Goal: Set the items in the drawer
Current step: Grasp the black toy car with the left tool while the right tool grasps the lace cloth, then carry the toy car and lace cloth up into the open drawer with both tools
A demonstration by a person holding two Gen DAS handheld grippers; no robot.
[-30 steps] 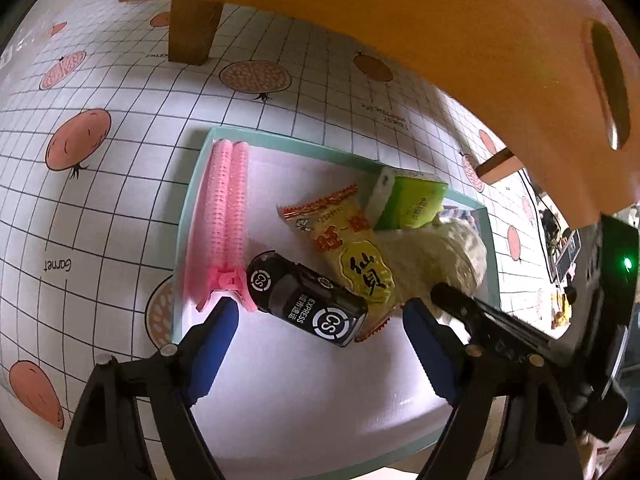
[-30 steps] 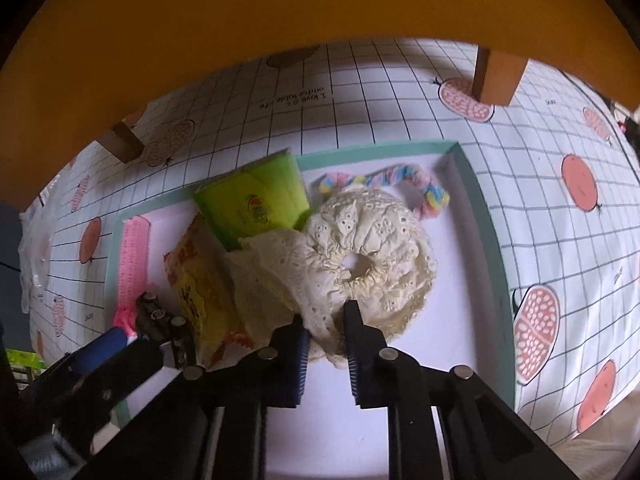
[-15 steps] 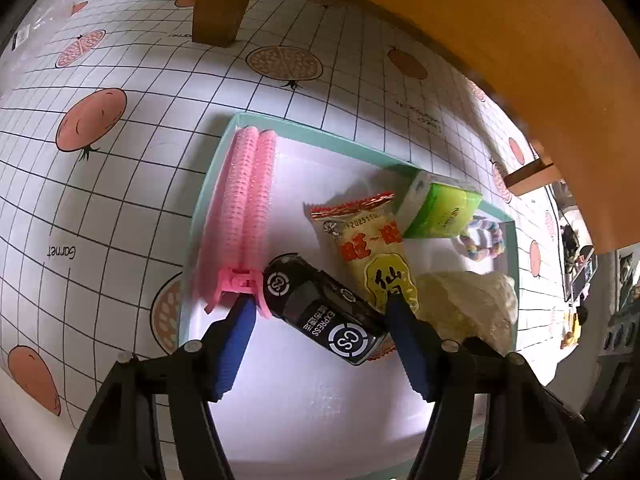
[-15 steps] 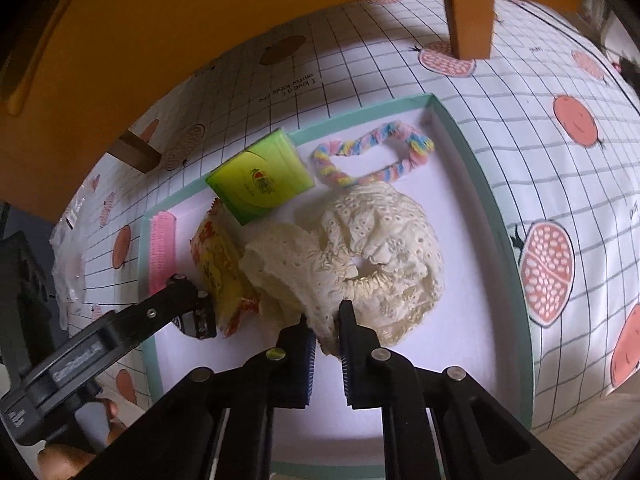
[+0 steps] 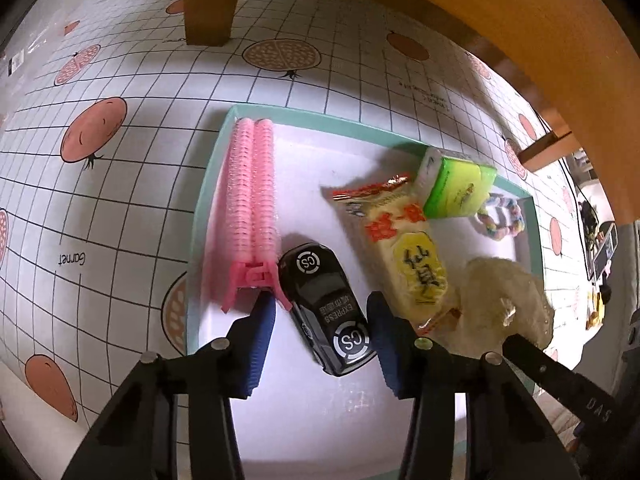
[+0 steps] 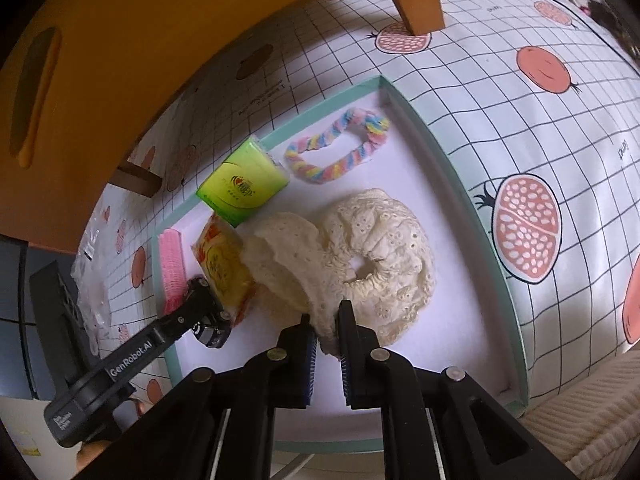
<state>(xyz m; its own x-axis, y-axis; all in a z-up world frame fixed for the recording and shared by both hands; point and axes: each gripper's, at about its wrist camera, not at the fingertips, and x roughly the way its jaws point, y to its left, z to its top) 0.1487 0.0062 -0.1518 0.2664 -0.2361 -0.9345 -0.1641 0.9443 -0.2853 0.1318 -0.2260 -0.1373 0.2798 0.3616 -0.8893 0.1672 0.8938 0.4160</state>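
A teal-rimmed white tray point(image 5: 202, 204) holds several items. My left gripper point(image 5: 320, 302) points down over a black toy car point(image 5: 326, 308); its blue pads straddle the car and the jaws are closing, with a sliver of gap still on the left side. My right gripper point(image 6: 327, 340) is shut on the edge of a cream lace scrunchie point(image 6: 376, 248), whose fabric is pinched between the pads. The same scrunchie point(image 5: 504, 304) shows at the right of the left wrist view. The left gripper's finger point(image 6: 188, 316) and the car point(image 6: 210, 330) appear at the left of the right wrist view.
In the tray also lie a pink hair clip point(image 5: 250, 200), a yellow snack packet point(image 5: 404, 248), a green tissue pack point(image 5: 456, 188) and a rainbow scrunchie point(image 6: 336, 156). An orange wooden piece point(image 6: 140, 40) with a slot and legs overhangs the pomegranate-print cloth point(image 5: 100, 200).
The left jaws have narrowed around the toy car. The right gripper pinched the lace scrunchie and dragged it toward the tray's near side, uncovering the rainbow scrunchie.
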